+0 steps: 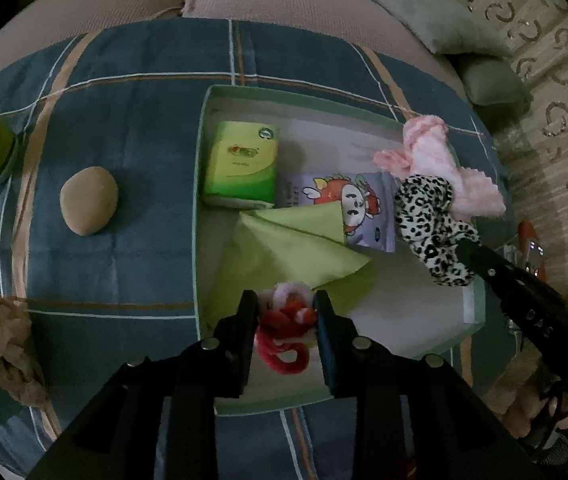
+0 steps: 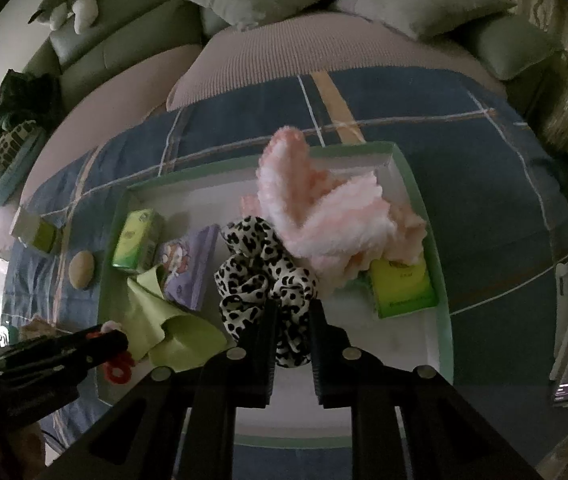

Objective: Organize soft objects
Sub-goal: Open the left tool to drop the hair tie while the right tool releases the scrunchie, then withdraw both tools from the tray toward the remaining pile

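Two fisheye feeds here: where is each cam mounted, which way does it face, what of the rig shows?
Left wrist: on the left gripper, looking forward and down into the green box; its fingers clamp a red-pink plush item; the right gripper enters from the right.
Right wrist: on the right gripper, same direction; fingers clamp the leopard scrunchie; left gripper at lower left.
Shared: box, scrunchie, pink fluffy cloth, both grippers.

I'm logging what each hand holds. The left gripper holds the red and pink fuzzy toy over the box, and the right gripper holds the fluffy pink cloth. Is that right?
Not quite. The right gripper is shut on the leopard-print scrunchie, not the fluffy pink cloth, which lies just beyond it; the right wrist view shows this. The left gripper does hold the red and pink fuzzy toy over the box.
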